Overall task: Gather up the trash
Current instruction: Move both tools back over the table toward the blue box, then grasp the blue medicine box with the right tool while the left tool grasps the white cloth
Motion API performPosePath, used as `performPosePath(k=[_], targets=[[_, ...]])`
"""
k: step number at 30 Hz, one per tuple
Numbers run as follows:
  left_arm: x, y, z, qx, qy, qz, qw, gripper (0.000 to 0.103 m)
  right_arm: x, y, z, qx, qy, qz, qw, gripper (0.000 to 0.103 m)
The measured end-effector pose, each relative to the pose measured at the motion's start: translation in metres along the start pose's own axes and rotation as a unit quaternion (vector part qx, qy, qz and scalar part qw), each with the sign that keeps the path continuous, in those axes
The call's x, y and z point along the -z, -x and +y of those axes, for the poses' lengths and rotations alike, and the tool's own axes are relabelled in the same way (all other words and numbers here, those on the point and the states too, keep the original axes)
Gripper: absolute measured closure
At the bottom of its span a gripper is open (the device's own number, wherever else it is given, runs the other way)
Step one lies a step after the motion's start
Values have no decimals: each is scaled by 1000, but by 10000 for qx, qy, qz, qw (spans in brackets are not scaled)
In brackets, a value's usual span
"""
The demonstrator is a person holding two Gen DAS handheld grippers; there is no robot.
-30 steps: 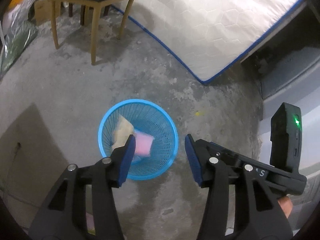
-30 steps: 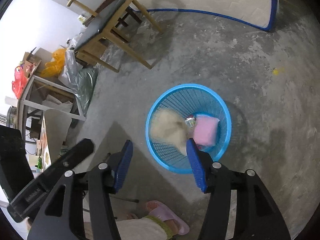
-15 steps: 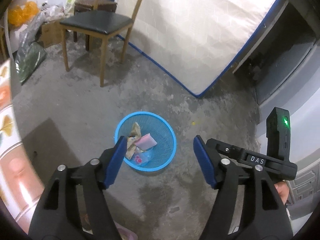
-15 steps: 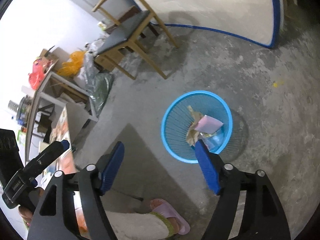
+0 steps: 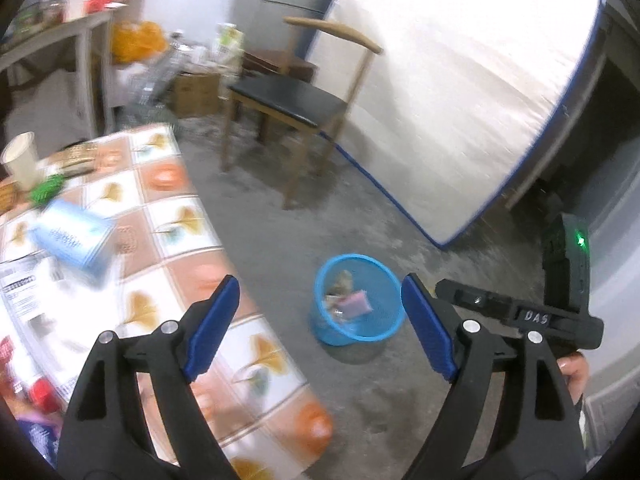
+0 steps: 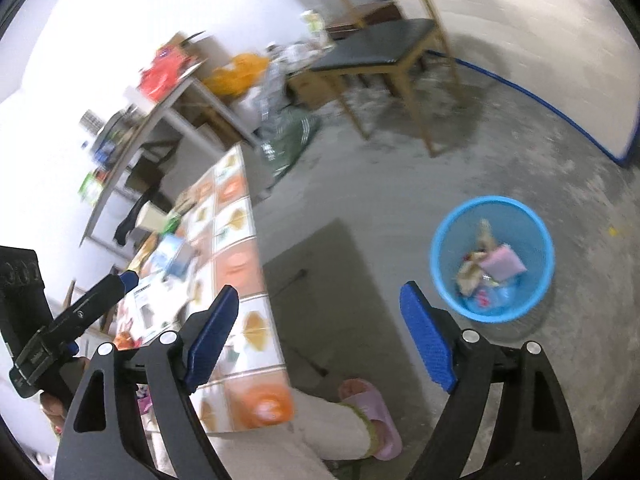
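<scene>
A blue mesh trash basket [image 5: 384, 330] stands on the concrete floor; it also shows in the right wrist view [image 6: 444, 272]. It holds a pink packet [image 6: 502, 262], a tan wrapper [image 6: 470, 274] and other scraps. My left gripper [image 5: 320, 328] is open and empty, high above the floor by the table edge. My right gripper [image 6: 320, 328] is open and empty, also high up, left of the basket. A table with a patterned cloth [image 5: 168, 240] carries a light blue box [image 5: 70, 236], a paper cup [image 5: 20, 160] and other blurred items.
A wooden chair [image 5: 296, 100] with a black seat stands behind the basket. A mattress [image 5: 460, 80] leans on the wall. Bags and boxes [image 6: 248, 72] pile up near a white shelf. My slippered foot [image 6: 372, 420] is by the table.
Both grippers have risen and pulled back from the basket and swung left, bringing the table into view. The jaws stand wider. The trash lies settled in the basket.
</scene>
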State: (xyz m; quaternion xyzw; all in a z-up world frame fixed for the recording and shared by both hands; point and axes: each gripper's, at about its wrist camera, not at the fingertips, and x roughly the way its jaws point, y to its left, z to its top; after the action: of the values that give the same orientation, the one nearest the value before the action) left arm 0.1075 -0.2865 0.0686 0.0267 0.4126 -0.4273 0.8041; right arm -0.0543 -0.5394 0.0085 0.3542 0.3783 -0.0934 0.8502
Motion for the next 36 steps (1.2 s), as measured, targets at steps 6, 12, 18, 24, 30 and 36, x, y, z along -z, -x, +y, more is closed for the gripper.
performPosePath(k=[6, 12, 18, 24, 30, 36], targets=[[14, 62, 69, -394, 512, -295, 9975, 23, -2, -25, 73, -405, 592, 208, 9972, 22], [32, 117, 143, -823, 1048, -589, 9893, 23, 2, -51, 144, -742, 1274, 419, 9882, 18], [37, 127, 171, -667, 1192, -536, 9892, 33, -5, -87, 212, -905, 2047, 722, 9720, 18], [35, 97, 168, -485, 1059, -253, 9929, 53, -18, -130, 258, -877, 2650, 956, 9555, 18], [27, 58, 182, -854, 1044, 259, 9905, 66, -32, -178, 284, -746, 2943, 1197, 9452, 18], [21, 27, 198, -1139, 1142, 666, 9847, 66, -38, -229, 304, -512, 3322, 1479, 9301, 18]])
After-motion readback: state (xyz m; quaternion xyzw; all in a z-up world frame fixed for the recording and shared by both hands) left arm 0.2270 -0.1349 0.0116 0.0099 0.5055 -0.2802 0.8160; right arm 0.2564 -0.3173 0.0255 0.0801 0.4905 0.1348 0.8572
